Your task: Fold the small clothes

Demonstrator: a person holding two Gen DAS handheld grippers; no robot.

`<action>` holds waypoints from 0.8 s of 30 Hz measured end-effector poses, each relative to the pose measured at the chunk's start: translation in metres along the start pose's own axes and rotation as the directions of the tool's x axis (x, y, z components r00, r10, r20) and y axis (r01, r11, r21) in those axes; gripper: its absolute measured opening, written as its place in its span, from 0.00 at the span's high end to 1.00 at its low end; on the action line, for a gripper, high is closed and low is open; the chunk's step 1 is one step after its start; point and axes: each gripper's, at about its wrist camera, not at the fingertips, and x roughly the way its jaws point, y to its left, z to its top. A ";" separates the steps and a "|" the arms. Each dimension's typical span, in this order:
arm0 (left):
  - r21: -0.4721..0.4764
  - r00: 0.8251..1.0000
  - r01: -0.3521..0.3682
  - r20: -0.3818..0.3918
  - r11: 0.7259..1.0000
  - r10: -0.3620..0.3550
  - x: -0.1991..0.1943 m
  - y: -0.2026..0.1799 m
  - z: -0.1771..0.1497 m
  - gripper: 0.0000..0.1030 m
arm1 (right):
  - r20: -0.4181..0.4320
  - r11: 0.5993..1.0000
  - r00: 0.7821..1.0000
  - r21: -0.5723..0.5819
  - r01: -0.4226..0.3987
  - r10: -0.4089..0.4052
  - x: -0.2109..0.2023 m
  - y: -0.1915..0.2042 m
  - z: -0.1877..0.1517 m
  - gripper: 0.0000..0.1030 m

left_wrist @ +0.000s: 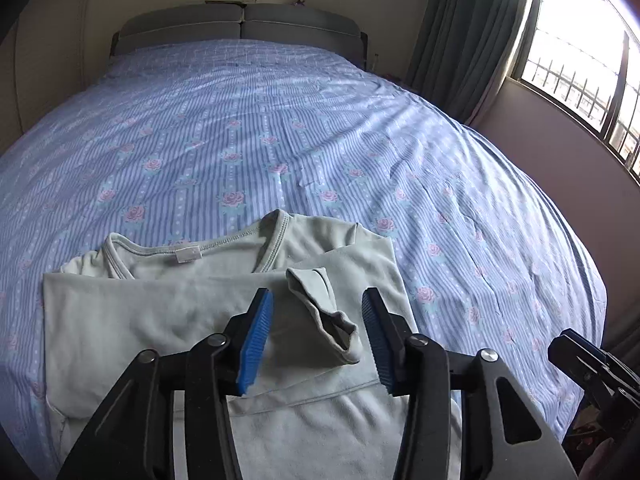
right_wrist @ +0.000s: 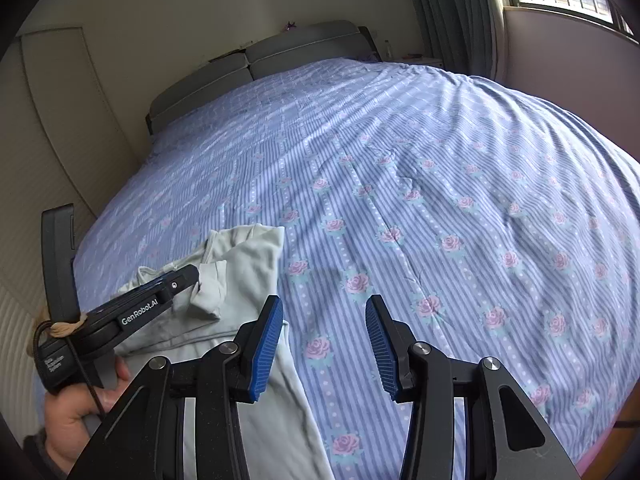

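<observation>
A pale green long-sleeved shirt [left_wrist: 168, 320] lies flat near the foot of the bed [left_wrist: 280, 128], neckline toward the headboard [left_wrist: 240, 26], one sleeve folded across its body so the cuff [left_wrist: 328, 320] rests on top. The left claw [left_wrist: 318, 340] hangs over that cuff, jaws apart — the blue pads do not press it. The right claw [right_wrist: 324, 344] stands open too, over the striped, rose-patterned sheet just beside the shirt's edge, with nothing between its jaws. A curtain [left_wrist: 472, 32] and a barred window [left_wrist: 580, 60] flank the bed's far side.
</observation>
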 end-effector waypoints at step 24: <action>-0.171 0.984 -0.178 -0.048 0.969 0.173 -0.012 0.151 -0.055 0.48 | -0.097 0.908 0.994 -0.419 0.003 -0.048 0.112 0.144 -0.019 0.61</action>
